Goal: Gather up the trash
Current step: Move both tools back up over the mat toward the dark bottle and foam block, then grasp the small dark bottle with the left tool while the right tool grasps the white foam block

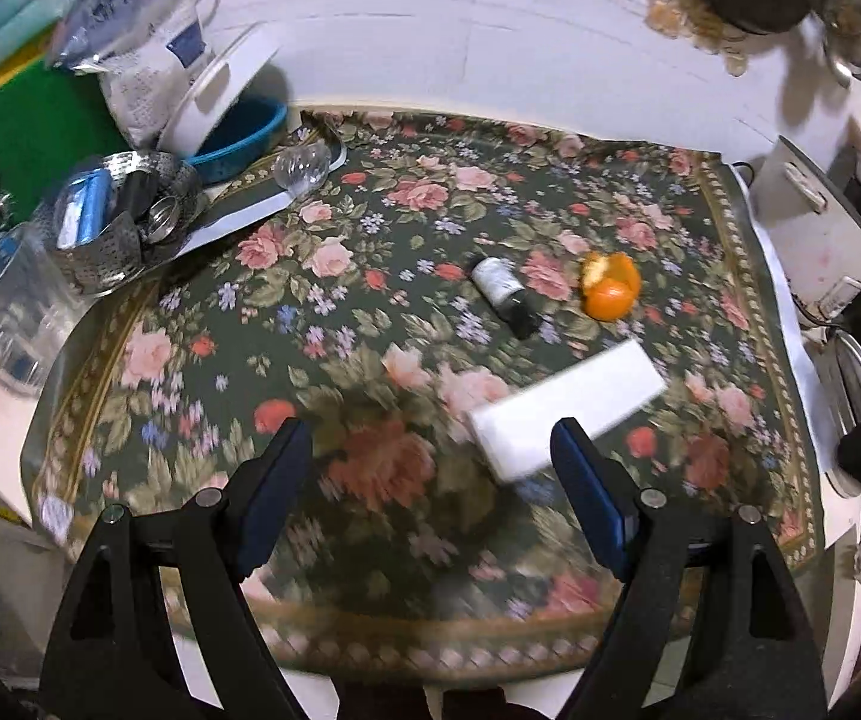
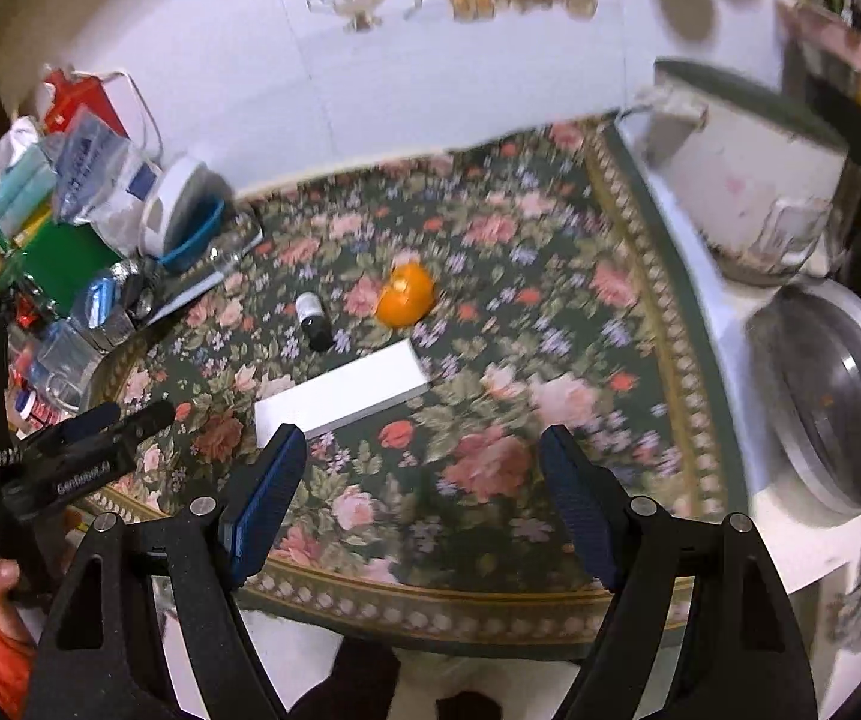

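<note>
Where claws gape, box ahead.

Open floral cloth around the box; clutter crowds left.

Cluttered kitchen corner under indoor light

A dark floral cloth covers the surface, backed by a white tiled wall; a white pot and a metal lid stand at right.
</note>
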Motion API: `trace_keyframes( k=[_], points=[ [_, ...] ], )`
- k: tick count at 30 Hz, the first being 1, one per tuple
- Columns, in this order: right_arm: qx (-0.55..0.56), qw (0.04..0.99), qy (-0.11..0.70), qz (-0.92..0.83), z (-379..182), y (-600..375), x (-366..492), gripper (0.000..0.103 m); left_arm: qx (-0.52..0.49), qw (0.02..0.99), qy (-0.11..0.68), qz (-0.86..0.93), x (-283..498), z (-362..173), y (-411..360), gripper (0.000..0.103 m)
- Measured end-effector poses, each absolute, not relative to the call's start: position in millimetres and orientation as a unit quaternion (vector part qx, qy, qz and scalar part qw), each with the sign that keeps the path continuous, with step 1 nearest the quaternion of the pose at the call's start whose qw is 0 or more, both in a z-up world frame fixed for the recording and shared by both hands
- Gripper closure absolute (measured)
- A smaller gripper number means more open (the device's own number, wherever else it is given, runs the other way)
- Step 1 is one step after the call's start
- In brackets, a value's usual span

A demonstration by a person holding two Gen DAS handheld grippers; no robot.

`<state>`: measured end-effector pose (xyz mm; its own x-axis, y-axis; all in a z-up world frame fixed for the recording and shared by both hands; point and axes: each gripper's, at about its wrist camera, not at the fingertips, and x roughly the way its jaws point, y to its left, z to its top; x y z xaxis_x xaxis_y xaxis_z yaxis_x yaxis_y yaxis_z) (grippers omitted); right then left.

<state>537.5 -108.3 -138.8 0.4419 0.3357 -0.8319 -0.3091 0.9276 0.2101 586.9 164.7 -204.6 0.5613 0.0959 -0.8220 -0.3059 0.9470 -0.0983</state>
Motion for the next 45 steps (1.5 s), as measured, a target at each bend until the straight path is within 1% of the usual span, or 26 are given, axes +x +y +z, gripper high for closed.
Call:
trace_keyframes(
  k=[6,8,11,14,20,21,26,32,37,39,41,42,44,45],
  points=[
    [0.077,0.815,0.556,0.144,-196,-55,568,0.026,-0.062,0.882,0.459,0.091,613,-208,203,0.022],
    [0.086,0.811,0.565,0.126,-211,-38,575,0.026,-0.053,0.883,0.46,0.077,620,-209,218,0.022],
    [0.077,0.806,0.582,0.079,-235,-9,588,0.026,-0.066,0.879,0.468,0.064,628,-213,241,0.022],
    [0.093,0.795,0.598,0.044,-252,5,596,0.026,-0.084,0.874,0.475,0.06,633,-217,262,0.022],
    [0.115,0.79,0.603,-0.013,-265,17,595,0.025,-0.086,0.869,0.484,0.052,641,-226,281,0.022],
    [0.107,0.792,0.601,-0.019,-265,20,596,0.024,-0.084,0.869,0.486,0.05,642,-228,281,0.022],
    [0.046,0.801,0.596,-0.022,-266,30,595,0.024,-0.085,0.864,0.496,0.036,657,-237,279,0.022],
    [0.012,0.805,0.59,-0.053,-268,-15,586,0.024,-0.084,0.859,0.506,0.006,681,-245,253,0.022],
    [0.008,0.81,0.584,-0.058,-265,-62,583,0.026,-0.094,0.847,0.523,-0.013,711,-255,217,0.022],
    [0.008,0.814,0.578,-0.054,-261,-75,582,0.034,-0.102,0.844,0.526,-0.018,723,-259,204,0.022],
    [0.007,0.817,0.574,-0.051,-260,-81,583,0.047,-0.12,0.84,0.529,-0.025,736,-264,192,0.022],
    [0.003,0.819,0.571,-0.051,-258,-86,582,0.049,-0.128,0.837,0.531,-0.026,743,-268,187,0.024],
    [-0.004,0.825,0.564,-0.047,-255,-95,578,0.054,-0.137,0.83,0.54,-0.022,757,-276,180,0.031],
    [-0.005,0.827,0.561,-0.046,-254,-93,575,0.055,-0.138,0.825,0.548,-0.015,764,-281,177,0.037]
  ],
)
